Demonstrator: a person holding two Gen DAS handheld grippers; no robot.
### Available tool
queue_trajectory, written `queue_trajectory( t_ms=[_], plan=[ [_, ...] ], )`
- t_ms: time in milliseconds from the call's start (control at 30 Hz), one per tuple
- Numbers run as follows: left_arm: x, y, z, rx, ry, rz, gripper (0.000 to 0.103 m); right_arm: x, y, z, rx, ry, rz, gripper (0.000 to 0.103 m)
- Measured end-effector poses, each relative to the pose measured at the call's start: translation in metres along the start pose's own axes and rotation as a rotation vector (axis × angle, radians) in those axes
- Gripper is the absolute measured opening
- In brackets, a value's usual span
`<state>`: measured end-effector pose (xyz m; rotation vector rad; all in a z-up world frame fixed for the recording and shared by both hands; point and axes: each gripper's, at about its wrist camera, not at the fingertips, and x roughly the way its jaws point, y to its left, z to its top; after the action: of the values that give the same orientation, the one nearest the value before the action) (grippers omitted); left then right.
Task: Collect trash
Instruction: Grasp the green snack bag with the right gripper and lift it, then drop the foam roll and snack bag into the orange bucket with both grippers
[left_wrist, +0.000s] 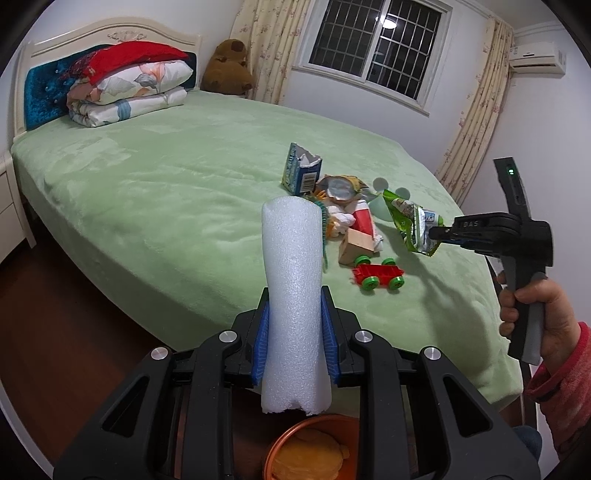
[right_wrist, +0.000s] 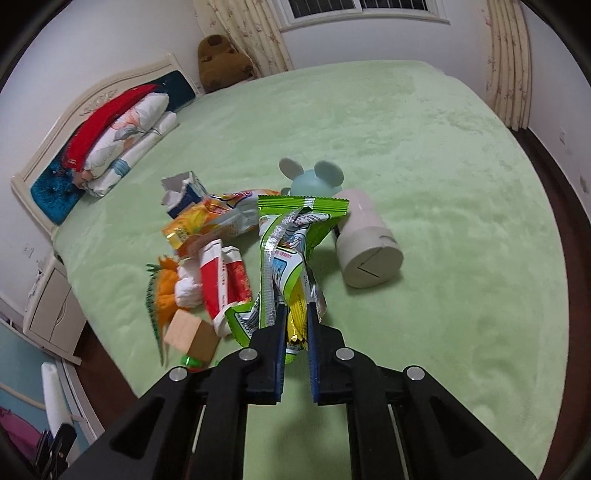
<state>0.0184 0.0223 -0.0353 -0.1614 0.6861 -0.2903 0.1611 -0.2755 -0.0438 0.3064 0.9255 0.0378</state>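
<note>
- Left gripper (left_wrist: 293, 328) clamped on white foam tube (left_wrist: 291, 295), blue pads (left_wrist: 261, 343) pressing both sides, tube upright, sticking past fingertips.
- Right gripper (right_wrist: 295, 325) pinched tight on green snack wrapper (right_wrist: 291, 236), wrapper lifted clear of bed, hanging crumpled from tips.
- Right hand (left_wrist: 543, 317) in red sleeve (left_wrist: 557, 373) gripping handle, tool aimed down-left over clutter.
- Rest of trash pile on green bedspread (left_wrist: 166, 184): torn carton (left_wrist: 301, 170), orange wrapper (right_wrist: 210, 221), red-white packet (right_wrist: 221, 284).
- Toys mixed in: wooden block (right_wrist: 190, 336), red toy car (left_wrist: 376, 277), mouse-eared cup (right_wrist: 314, 177).
- Orange bin (left_wrist: 280, 443) below left gripper.
- Bedroom: headboard (left_wrist: 110, 33), folded quilts (left_wrist: 125, 92), plush bear (left_wrist: 227, 66), barred window (left_wrist: 376, 40), floral curtains (left_wrist: 472, 110).
</note>
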Motion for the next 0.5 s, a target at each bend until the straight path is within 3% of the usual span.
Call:
queue_trajectory(
  t_ms=[300,500],
  plan=[
    [-0.012,-0.022,-0.006,0.06,0.007,-0.027,0.024,-0.069,0.001,-0.033,-0.1,-0.054,0.052,0.01],
    [-0.022,-0.037,-0.032,0.125,0.091,-0.089,0.024,-0.113,0.003,-0.08,-0.192,-0.058,0.1,0.01]
  ],
)
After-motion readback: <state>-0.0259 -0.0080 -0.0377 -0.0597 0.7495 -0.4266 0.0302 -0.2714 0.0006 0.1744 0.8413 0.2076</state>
